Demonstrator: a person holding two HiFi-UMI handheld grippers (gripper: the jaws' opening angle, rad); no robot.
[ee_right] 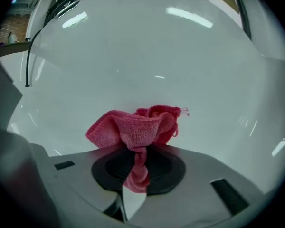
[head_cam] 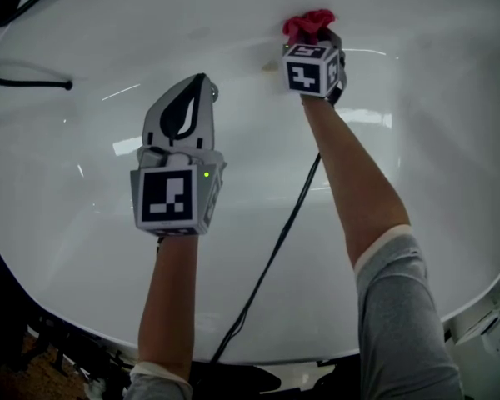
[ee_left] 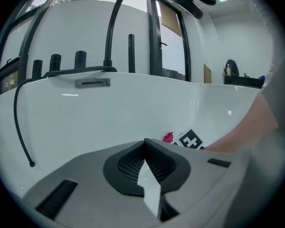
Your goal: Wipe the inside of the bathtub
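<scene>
L gripper (ee_left: 145,142) closed, empty; R gripper (ee_right: 138,150) pinches red cloth (ee_right: 133,127) inside bathtub (head_cam: 417,182), tips hidden by cloth.

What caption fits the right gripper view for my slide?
The right gripper pinches a pink cloth inside the white bathtub.

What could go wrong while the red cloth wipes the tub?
The red cloth is pinched only by a thin twisted fold in the right gripper, so it might slip out mid-wipe. The black cable runs over the bathtub beside the right arm and could snag or drag.
</scene>
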